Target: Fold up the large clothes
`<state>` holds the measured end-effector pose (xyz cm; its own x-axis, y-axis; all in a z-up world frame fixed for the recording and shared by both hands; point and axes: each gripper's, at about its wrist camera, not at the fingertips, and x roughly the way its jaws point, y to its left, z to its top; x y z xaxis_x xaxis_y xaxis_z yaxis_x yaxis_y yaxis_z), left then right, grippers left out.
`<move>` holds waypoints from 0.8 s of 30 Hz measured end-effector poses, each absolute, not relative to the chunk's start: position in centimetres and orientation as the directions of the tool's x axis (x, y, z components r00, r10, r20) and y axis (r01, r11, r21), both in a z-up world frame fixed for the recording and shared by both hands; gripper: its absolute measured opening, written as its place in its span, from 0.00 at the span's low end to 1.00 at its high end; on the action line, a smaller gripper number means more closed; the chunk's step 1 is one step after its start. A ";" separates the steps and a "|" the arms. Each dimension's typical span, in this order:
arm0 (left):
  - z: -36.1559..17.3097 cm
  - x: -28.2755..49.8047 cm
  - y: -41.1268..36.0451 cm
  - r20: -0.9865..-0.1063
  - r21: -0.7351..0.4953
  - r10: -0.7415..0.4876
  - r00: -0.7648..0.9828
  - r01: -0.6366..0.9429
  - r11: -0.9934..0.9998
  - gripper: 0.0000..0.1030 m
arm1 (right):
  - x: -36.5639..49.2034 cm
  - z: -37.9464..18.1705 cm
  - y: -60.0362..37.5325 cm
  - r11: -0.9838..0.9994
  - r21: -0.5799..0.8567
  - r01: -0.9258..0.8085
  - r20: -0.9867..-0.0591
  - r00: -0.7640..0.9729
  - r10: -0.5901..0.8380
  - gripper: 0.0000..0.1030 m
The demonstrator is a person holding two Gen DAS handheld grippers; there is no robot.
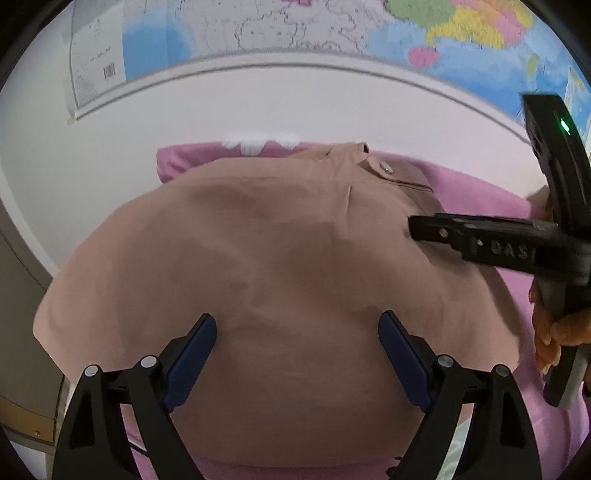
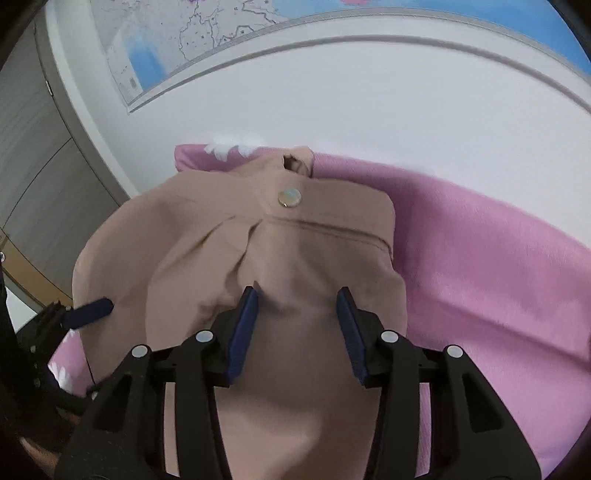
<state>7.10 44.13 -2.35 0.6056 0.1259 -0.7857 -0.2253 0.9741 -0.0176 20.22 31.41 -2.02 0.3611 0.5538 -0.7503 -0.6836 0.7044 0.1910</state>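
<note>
A folded tan garment (image 1: 266, 258) with a pearly button (image 1: 386, 169) lies on a pink blanket (image 1: 480, 199). My left gripper (image 1: 297, 325) is open, its blue pads over the near part of the cloth, holding nothing. My right gripper (image 2: 297, 301) is open too, its pads resting on the garment (image 2: 295, 369) just below the button (image 2: 289, 196) and waistband seam. It also shows in the left wrist view (image 1: 417, 227), reaching in from the right. One left fingertip (image 2: 92, 308) shows at the garment's left edge in the right wrist view.
The pink blanket (image 2: 498, 277) spreads wide to the right of the garment. A white wall (image 1: 258, 103) with a map (image 1: 332, 26) stands behind. A grey cabinet (image 2: 33, 147) is at the far left. A hand (image 1: 554, 332) grips the right tool.
</note>
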 end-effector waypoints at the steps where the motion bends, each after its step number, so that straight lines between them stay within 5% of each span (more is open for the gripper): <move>1: -2.3 7.0 44.2 -0.786 -0.013 0.129 0.605 -0.225 0.974 0.84 | 19.9 -2.0 31.0 0.706 0.190 -0.682 -0.748 0.366 0.554 0.43; 9: -0.8 4.5 44.1 -0.760 -0.041 0.121 0.639 -0.233 0.972 0.84 | 14.0 0.2 28.2 0.619 0.163 -0.769 -0.673 0.373 0.639 0.45; 16: -2.1 4.0 44.1 -0.784 -0.036 0.129 0.608 -0.252 0.967 0.84 | 11.5 -2.5 27.5 0.606 0.113 -0.788 -0.706 0.365 0.607 0.45; 24: -0.2 2.0 42.5 -0.742 -0.057 0.160 0.651 -0.299 0.953 0.87 | 10.3 -1.1 26.5 0.611 0.132 -0.780 -0.675 0.381 0.632 0.58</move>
